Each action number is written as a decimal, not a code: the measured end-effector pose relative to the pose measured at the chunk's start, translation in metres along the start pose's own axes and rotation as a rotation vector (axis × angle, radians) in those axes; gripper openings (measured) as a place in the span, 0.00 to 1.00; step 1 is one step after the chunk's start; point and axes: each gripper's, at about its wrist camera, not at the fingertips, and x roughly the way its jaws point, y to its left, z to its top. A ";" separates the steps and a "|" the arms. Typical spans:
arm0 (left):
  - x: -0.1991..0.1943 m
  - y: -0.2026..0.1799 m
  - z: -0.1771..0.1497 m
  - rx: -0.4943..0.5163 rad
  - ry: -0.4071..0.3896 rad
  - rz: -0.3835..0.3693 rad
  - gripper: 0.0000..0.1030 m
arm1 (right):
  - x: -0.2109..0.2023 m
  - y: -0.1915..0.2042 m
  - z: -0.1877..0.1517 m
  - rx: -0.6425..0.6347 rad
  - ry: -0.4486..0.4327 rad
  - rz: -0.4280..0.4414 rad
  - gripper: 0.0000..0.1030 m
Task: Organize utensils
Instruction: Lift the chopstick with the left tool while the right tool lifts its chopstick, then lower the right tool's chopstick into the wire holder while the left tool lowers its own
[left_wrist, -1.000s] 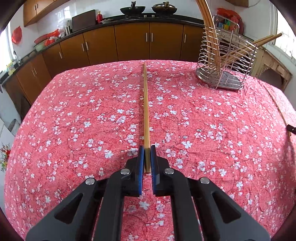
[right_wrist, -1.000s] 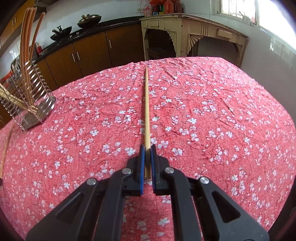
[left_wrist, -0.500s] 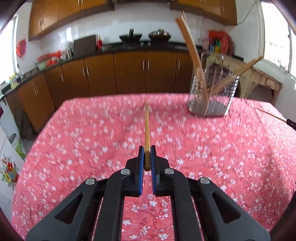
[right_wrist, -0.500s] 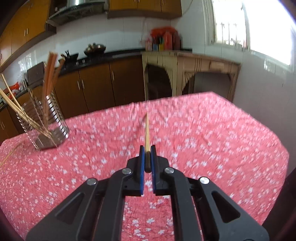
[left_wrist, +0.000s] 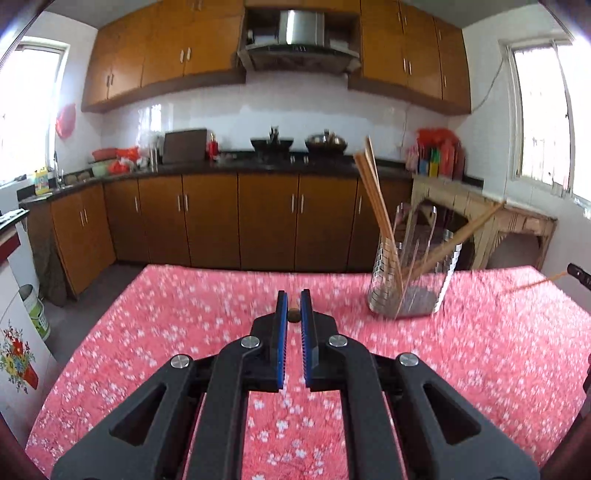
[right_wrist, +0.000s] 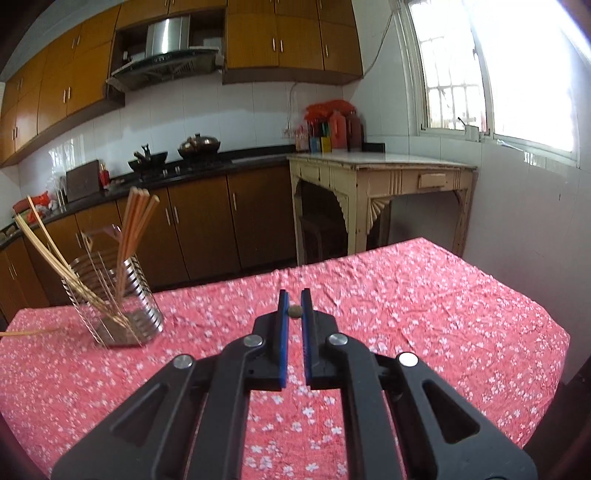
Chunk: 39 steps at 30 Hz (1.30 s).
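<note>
My left gripper (left_wrist: 294, 314) is shut on a wooden chopstick (left_wrist: 294, 314), seen end-on between the blue pads and pointing straight ahead above the table. My right gripper (right_wrist: 294, 312) is shut on another chopstick (right_wrist: 294, 312), also seen end-on. The wire utensil holder (left_wrist: 412, 280) stands on the table ahead and right of the left gripper, with several chopsticks (left_wrist: 376, 199) leaning in it. In the right wrist view the holder (right_wrist: 114, 299) is ahead and left. The right gripper's chopstick (left_wrist: 535, 283) shows at the left view's right edge.
The table wears a red floral cloth (left_wrist: 184, 314). Brown kitchen cabinets (left_wrist: 266, 218) and a counter with pots line the far wall. A cream side table (right_wrist: 376, 192) stands beyond the table's far right. A white appliance (left_wrist: 18, 350) is at the left.
Both grippers have tilted up from looking down at the cloth to level, lifting their chopsticks off the table until they point straight ahead. The holder now appears upright ahead.
</note>
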 end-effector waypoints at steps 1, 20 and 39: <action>-0.001 0.000 0.002 -0.004 -0.011 0.000 0.07 | -0.002 0.000 0.003 0.003 -0.011 0.004 0.07; -0.026 0.000 0.046 -0.054 -0.152 -0.036 0.07 | -0.056 0.018 0.065 0.038 -0.184 0.168 0.07; -0.038 -0.044 0.119 -0.077 -0.246 -0.164 0.06 | -0.098 0.064 0.124 0.083 -0.258 0.428 0.07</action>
